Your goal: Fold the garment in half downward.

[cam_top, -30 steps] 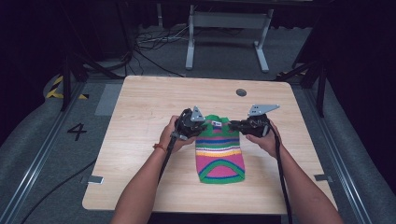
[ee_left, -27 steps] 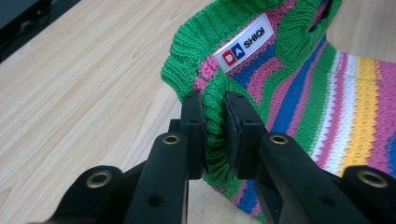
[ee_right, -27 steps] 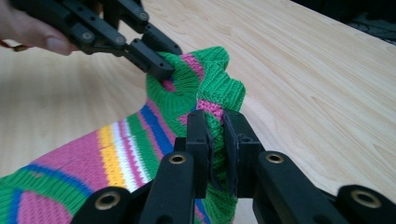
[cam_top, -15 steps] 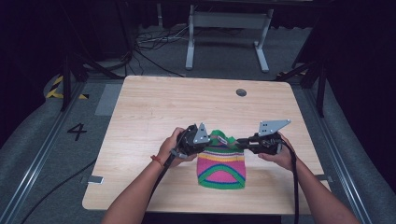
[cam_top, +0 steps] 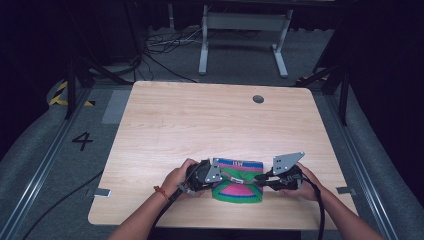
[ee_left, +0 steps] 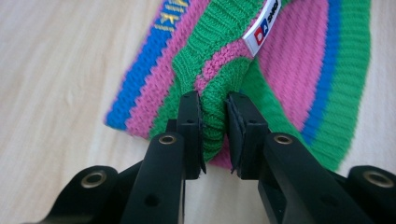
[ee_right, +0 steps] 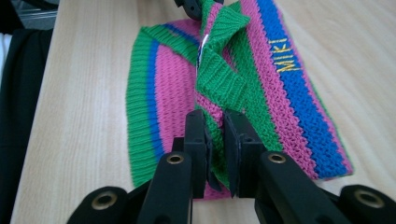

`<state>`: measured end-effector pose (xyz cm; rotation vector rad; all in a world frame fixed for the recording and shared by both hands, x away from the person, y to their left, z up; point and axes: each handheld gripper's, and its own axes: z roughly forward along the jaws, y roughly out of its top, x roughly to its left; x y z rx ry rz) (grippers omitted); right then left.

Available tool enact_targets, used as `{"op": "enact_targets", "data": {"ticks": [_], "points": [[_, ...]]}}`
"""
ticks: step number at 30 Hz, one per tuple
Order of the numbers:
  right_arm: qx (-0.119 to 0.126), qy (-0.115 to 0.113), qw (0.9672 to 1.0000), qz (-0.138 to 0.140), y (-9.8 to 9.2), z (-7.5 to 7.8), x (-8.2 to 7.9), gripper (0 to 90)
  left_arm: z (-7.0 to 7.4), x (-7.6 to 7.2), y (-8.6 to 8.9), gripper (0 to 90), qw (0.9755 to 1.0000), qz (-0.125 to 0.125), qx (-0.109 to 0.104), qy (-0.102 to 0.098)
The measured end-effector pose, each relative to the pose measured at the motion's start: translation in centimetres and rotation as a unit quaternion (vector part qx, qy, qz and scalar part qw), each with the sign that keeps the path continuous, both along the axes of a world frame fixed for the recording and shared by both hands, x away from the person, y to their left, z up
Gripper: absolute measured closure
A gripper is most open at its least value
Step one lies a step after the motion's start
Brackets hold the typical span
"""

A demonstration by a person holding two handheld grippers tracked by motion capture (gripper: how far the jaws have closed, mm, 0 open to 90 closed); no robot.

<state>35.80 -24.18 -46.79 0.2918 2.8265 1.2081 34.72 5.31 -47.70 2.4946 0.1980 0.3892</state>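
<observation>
Knitwear (cam_top: pixel 238 186) in green, pink and blue stripes lies folded on the counter (cam_top: pixel 200 125), near its front edge, stretched between the two tools. In the left gripper view the left tool (ee_left: pixel 214 122) is clamped on a bunched green fold of the knit (ee_left: pixel 289 70): both black jaws press into the wool, which bulges up between them. A white label (ee_left: pixel 262 27) with red and blue print sits on the fold just beyond the jaws, and yellow lettering (ee_left: pixel 170 11) runs along the blue stripe farther off to the left. In the right gripper view the right tool (ee_right: pixel 215 142) is likewise closed on a green edge of the knit (ee_right: pixel 173 79), with the fabric pinched between its jaws; a raised green strip runs away from the jaws toward the far end of the piece, and yellow letters (ee_right: pixel 287 55) lie on the blue stripe to the right of it.

From the high view, the left tool (cam_top: pixel 212 175) grips the knit's left end and the right tool (cam_top: pixel 260 179) its right end, each held in a hand, the jaws pointing inward toward each other. A grey three-cornered plate (cam_top: pixel 287 162) stands on top of the right tool, and a cable (cam_top: pixel 320 210) trails back from it along the forearm. A small round grommet (cam_top: pixel 258 99) sits in the counter well beyond both tools, near the far edge.
</observation>
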Motion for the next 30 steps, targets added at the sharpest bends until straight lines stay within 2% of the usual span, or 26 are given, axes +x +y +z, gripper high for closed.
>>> {"op": "enact_targets", "data": {"ticks": [4,8,14,18,19,20,24,26,28,30], "points": [[-0.01,0.002,0.9999,-0.001,0.1,-0.6,-0.2,80.5,-0.2,-0.2,0.1,73.4,1.0,0.0,0.006,-0.002],[-0.004,0.005,0.9999,-0.011,0.0,-1.1,-0.3,80.5,-0.5,-0.5,0.3,71.3,0.9999,0.01,-0.001,0.006],[-0.013,-0.005,0.9993,-0.035,0.0,-1.4,-0.1,80.4,-1.0,0.4,0.1,69.2,0.9995,0.025,-0.019,0.009],[-0.013,-0.013,0.998,-0.061,-0.2,-1.6,0.9,80.3,-1.1,2.1,-0.2,69.2,0.9989,0.039,-0.025,0.012],[-0.013,-0.013,0.998,-0.061,-0.2,-1.6,0.9,80.3,-1.1,2.1,-0.2,69.1,0.9989,0.039,-0.025,0.012],[-0.018,-0.018,0.9967,-0.077,-0.2,-1.7,1.3,80.2,-1.2,2.6,-0.3,69.1,0.9987,0.043,-0.028,0.01],[-0.021,-0.027,0.9948,-0.096,-0.3,-1.7,2.0,79.9,-1.2,4.2,-0.7,68.4,0.9977,0.062,-0.027,0.01],[-0.02,-0.032,0.9938,-0.105,-0.3,-1.7,2.3,79.6,-1.0,4.7,-0.8,66.4,0.9972,0.07,-0.023,0.016],[-0.014,-0.031,0.9935,-0.109,-0.4,-1.6,2.4,79.0,-0.7,4.6,-0.7,60.8,0.9965,0.066,-0.039,0.034],[-0.008,-0.031,0.9936,-0.108,-0.5,-1.3,2.3,77.1,-0.3,4.3,-0.6,54.8,0.9958,0.059,-0.054,0.045]]}}
